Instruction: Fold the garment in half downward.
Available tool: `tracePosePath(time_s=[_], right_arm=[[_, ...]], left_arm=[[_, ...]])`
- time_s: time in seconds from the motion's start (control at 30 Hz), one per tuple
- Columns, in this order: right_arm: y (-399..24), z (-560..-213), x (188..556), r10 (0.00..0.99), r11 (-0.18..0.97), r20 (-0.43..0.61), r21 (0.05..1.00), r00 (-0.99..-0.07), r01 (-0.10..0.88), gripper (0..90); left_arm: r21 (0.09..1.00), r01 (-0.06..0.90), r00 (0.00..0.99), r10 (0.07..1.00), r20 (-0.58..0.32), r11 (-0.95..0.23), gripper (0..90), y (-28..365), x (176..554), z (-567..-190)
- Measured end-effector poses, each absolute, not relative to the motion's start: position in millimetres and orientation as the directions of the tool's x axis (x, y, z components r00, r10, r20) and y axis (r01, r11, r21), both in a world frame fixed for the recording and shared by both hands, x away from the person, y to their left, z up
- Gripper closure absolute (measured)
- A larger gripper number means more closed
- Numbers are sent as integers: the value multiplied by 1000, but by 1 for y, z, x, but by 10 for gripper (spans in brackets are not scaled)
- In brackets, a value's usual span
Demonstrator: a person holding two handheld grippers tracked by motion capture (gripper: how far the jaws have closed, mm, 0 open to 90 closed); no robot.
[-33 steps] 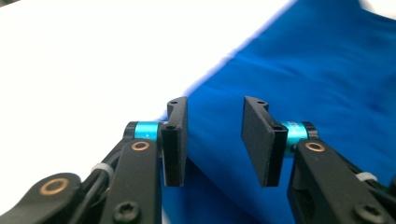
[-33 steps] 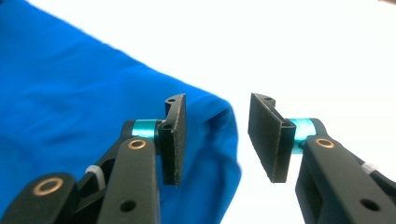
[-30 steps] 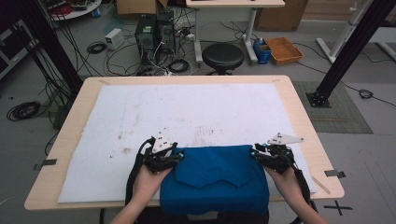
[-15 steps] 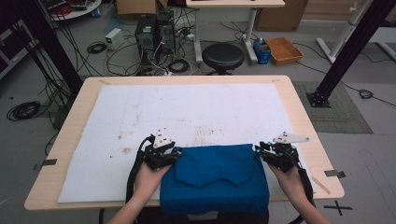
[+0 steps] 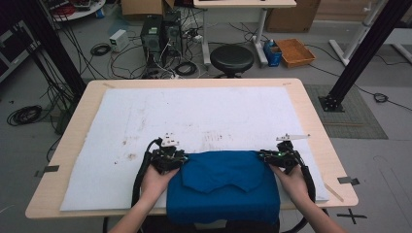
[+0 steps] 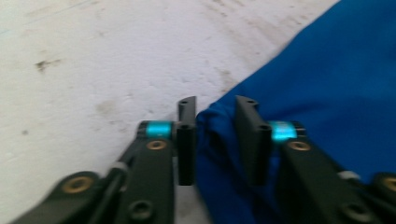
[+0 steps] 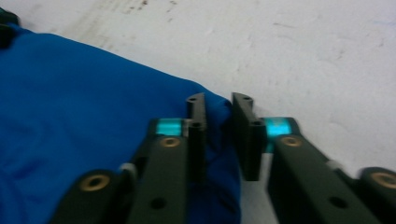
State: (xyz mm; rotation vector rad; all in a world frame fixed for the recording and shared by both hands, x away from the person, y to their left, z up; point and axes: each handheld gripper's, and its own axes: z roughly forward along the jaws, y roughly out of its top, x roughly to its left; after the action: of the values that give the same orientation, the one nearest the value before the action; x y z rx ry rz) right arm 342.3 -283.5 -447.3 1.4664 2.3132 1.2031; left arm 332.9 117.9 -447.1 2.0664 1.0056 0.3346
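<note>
Your left tongs (image 5: pixel 180 158) and right tongs (image 5: pixel 266 156) have just been closing on the far corners of a folded blue garment (image 5: pixel 223 187), each pair pinching a bunched edge of cloth between its jaws. The garment lies between your two tongs at the near edge of the wooden table (image 5: pixel 311 111), on a stained white mat (image 5: pixel 204 114). Beyond the tongs, past the table's far side, stand a black round stool (image 5: pixel 231 58), computer towers (image 5: pixel 159 31) amid tangled cables, and an orange tray (image 5: pixel 295 51).
</note>
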Motion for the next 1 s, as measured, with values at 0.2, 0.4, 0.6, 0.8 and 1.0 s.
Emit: tracePosePath(time_s=[0.2,0.4,0.6,0.8,1.0], right_arm=[[-277,-441,339,817,286,137,748,-560,600,847],[-268,-430,364,814,346,32,775,-580,528,847],[-261,-422,407,828,327,35,780,-559,533,847],[-256,-423,433,848,334,15,761,-530,555,847],[-256,-426,436,861,333,2,753,-508,568,847]], left_arm=[[780,511,650,756,-77,-360,821,124,338,-443],[793,449,641,767,34,-411,825,123,360,-432],[804,462,626,780,5,-376,824,130,402,-423],[774,482,645,764,5,-411,823,128,433,-425],[784,454,652,758,31,-423,818,125,441,-427]])
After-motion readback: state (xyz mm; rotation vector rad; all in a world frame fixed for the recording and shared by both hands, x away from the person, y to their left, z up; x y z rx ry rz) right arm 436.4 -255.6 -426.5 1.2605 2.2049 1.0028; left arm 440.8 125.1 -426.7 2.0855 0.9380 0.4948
